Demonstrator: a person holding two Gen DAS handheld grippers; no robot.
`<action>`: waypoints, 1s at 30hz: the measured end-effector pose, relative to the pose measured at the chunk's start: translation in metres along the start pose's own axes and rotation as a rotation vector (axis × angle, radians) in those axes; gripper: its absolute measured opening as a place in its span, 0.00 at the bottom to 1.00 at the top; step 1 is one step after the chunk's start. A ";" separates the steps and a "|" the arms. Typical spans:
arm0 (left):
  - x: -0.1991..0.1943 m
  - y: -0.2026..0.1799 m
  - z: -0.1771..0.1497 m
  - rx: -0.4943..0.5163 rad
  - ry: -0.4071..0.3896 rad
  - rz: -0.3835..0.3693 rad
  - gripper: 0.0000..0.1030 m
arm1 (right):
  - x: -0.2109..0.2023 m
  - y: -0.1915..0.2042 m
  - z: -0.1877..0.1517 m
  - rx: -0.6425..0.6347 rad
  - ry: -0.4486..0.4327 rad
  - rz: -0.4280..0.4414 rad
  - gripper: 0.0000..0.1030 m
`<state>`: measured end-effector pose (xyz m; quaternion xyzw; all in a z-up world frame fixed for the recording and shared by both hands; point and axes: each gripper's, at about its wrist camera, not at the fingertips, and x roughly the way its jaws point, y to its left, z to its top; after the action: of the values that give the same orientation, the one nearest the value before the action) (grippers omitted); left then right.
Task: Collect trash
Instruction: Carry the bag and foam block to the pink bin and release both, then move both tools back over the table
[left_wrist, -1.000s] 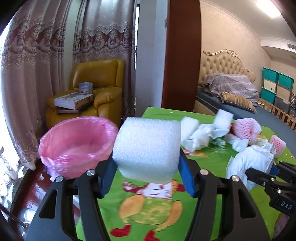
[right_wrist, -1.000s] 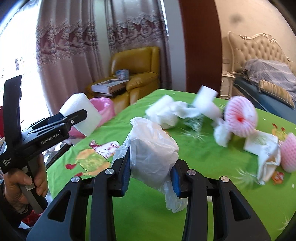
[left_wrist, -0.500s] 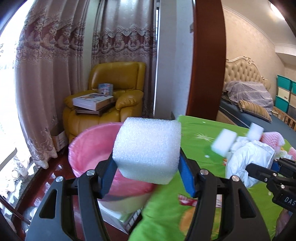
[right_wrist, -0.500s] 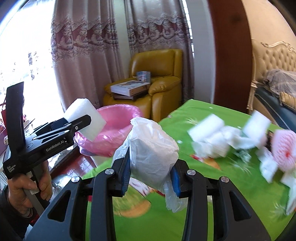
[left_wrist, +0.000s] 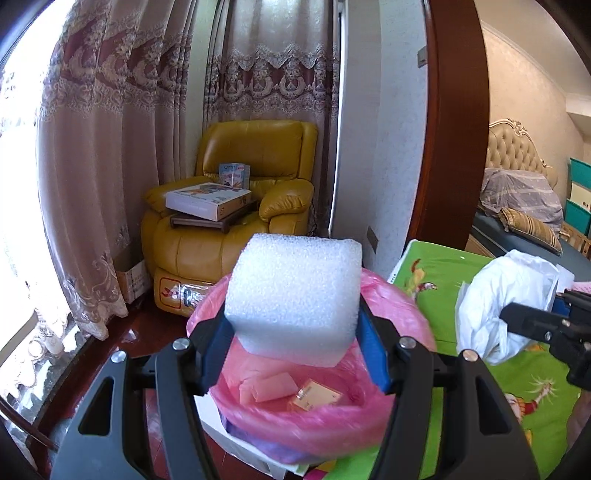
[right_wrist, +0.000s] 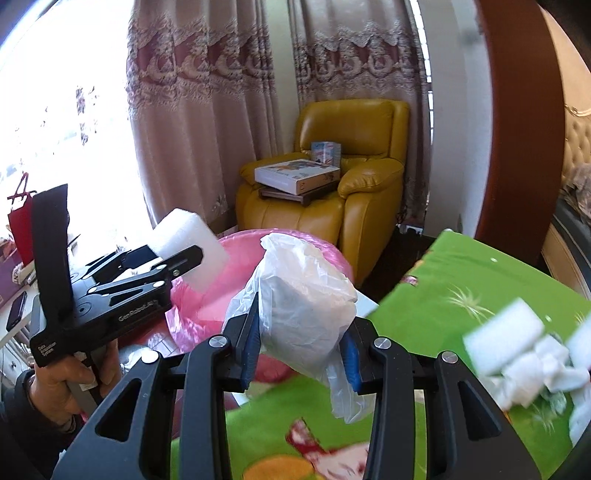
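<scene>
My left gripper (left_wrist: 295, 350) is shut on a white foam block (left_wrist: 295, 295) and holds it over the pink-lined trash bin (left_wrist: 402, 417), which holds a few small pieces. From the right wrist view the left gripper (right_wrist: 181, 264) and its foam block (right_wrist: 184, 240) hang over the bin's (right_wrist: 243, 251) left side. My right gripper (right_wrist: 299, 347) is shut on a crumpled white plastic bag (right_wrist: 306, 306), above the table edge just right of the bin. That bag also shows in the left wrist view (left_wrist: 498, 295).
The green tablecloth (right_wrist: 461, 288) carries more white foam and paper scraps (right_wrist: 524, 350) at the right. A yellow armchair (left_wrist: 236, 229) with boxes stands behind the bin, by the curtains (left_wrist: 110, 147). A brown door frame (left_wrist: 454, 129) and a bed (left_wrist: 517, 206) lie to the right.
Both grippers have swung left from over the table to the trash bin, each still holding its item. The foam block is now above the bin's opening.
</scene>
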<state>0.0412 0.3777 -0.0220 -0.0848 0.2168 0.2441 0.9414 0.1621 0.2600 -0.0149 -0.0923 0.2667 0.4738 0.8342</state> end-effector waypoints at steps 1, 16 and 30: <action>0.006 0.005 0.003 -0.002 0.005 -0.004 0.58 | 0.006 0.002 0.003 -0.003 0.005 0.001 0.37; 0.057 0.043 0.017 -0.027 0.053 -0.012 0.59 | 0.063 0.006 0.019 -0.009 0.048 0.008 0.38; 0.050 0.045 0.016 -0.002 0.038 0.046 0.86 | 0.063 0.018 0.015 -0.064 0.033 -0.002 0.80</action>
<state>0.0643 0.4418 -0.0321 -0.0854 0.2362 0.2642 0.9312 0.1784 0.3227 -0.0341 -0.1272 0.2652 0.4798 0.8266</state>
